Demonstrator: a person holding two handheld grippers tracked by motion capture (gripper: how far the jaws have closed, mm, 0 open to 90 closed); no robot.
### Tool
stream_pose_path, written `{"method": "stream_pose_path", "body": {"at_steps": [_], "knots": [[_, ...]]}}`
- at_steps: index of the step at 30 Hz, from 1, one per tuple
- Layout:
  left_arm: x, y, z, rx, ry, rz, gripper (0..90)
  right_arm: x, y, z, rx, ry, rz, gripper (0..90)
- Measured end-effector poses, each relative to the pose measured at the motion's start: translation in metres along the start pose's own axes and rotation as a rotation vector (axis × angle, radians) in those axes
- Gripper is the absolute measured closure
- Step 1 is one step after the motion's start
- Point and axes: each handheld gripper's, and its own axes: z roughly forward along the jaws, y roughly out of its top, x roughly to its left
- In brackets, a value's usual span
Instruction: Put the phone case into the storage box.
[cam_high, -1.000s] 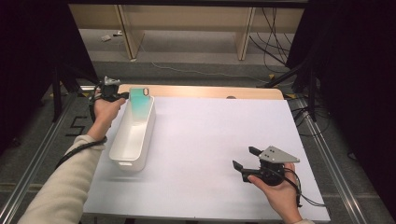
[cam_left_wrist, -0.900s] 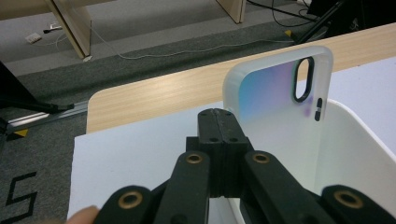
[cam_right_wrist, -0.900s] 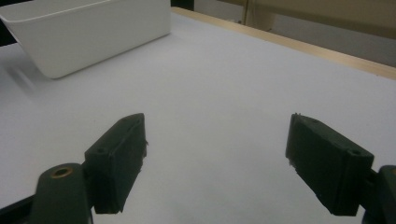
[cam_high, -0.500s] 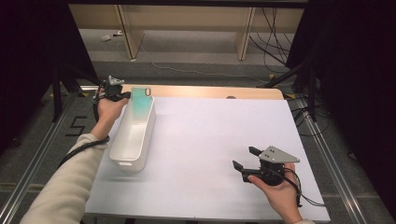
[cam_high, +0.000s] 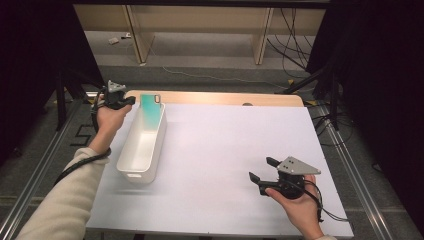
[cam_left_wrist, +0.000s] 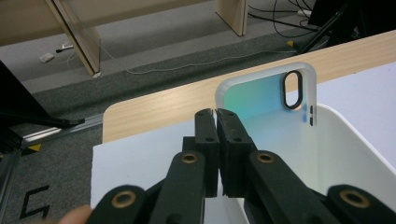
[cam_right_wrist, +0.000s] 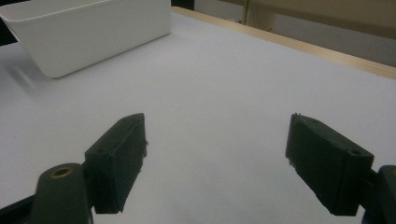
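Phone case, translucent with a teal-to-white tint and a black-ringed oval camera cutout at its upper corner, standing on end and leaning against the far end wall of a white bin (lower part inside the bin, upper edge above the rim). Bin long and narrow, set lengthwise on the left part of the white table surface, its far end close to the bare wooden strip along the table's far edge. Left gripper at the bin's far left corner, jaws drawn together with only a hairline slit between the pads, tips just in front of the case's near left edge; whether any part of the case is pinched, not discernible. Same gripper in the high view, held in the left hand beside the bin's outer wall. Right gripper well apart from the bin, near the table's front right, held in the right hand; jaws spread wide over bare table, nothing between the pads. Grey floor, cables and wooden furniture legs beyond the table.
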Motion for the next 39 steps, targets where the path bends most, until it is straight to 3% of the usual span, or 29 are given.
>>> {"method": "stream_pose_path", "body": {"at_steps": [10,13,19,30,33,34,39], "knots": [[-0.001,-0.006,-0.029,-0.065,-0.047,-0.022,71.4,0.000,0.000,0.000,-0.007,-0.007,-0.005,21.6],[-0.007,-0.009,-0.037,-0.090,-0.065,-0.030,63.5,-0.001,0.000,0.000,-0.014,-0.013,-0.021,21.6],[-0.018,-0.017,-0.054,-0.133,-0.118,-0.065,49.2,0.000,0.000,0.000,-0.013,-0.010,-0.006,21.6],[-0.035,-0.026,-0.074,-0.181,-0.169,-0.060,28.0,0.000,0.001,-0.001,-0.005,-0.006,0.001,21.5],[-0.040,-0.029,-0.079,-0.182,-0.173,-0.048,21.9,-0.001,0.000,0.001,-0.040,-0.013,-0.016,21.5],[-0.042,-0.030,-0.080,-0.183,-0.177,-0.050,20.0,0.000,0.000,0.001,-0.027,0.000,0.006,21.5],[-0.053,-0.037,-0.088,-0.175,-0.211,-0.048,15.3,-0.001,0.000,-0.001,-0.015,-0.010,0.000,21.4]]}}
